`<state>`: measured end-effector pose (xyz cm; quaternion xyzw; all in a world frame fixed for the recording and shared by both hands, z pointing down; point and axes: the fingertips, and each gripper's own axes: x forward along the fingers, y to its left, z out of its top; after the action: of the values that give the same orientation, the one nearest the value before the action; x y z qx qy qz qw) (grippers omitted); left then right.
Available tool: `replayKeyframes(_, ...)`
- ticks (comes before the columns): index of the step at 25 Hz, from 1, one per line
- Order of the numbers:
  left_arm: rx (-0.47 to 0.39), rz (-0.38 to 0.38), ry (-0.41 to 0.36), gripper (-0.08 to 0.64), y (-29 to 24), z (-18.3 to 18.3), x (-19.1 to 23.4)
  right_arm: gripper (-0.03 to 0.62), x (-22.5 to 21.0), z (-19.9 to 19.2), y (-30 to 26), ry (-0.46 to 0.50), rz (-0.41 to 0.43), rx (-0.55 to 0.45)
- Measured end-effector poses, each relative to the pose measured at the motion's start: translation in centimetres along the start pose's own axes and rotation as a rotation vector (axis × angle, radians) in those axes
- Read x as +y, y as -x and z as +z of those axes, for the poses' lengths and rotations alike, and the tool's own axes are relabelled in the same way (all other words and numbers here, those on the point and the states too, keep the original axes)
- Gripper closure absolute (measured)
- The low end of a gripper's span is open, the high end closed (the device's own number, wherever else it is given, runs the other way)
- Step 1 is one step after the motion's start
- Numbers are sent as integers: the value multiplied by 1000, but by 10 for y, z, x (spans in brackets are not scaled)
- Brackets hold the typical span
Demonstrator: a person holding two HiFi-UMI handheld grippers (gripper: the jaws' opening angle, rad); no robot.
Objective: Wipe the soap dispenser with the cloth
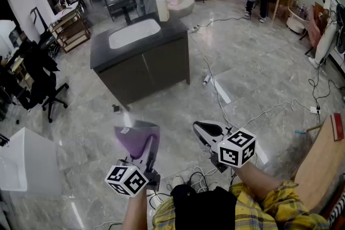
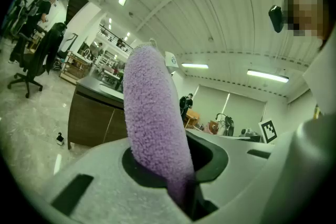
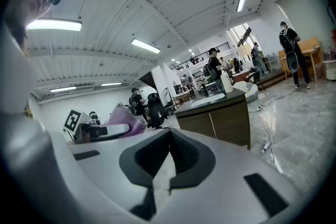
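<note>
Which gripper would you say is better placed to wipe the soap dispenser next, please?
Left: the left gripper is shut on the purple cloth, while the right gripper is shut and empty. Both are far from the soap dispenser on the counter.

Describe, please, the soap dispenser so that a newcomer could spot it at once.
Find the dark cabinet standing alone on the marble floor, with a white basin sunk in its top. The soap dispenser stands at that top's far right corner, past the basin; it is the only tall, pale bottle there.
</note>
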<state>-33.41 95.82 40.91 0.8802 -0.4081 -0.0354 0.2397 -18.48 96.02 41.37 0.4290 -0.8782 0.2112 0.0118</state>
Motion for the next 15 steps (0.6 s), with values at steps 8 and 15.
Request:
replayKeyframes(8,29,-5,26,503,-3,-3,13,586,-1,-2,-16,-70,6,17)
replayKeyframes(15,44,-37,14,503,-12,11,47,586,-2,2,-51,-95,-16,-4)
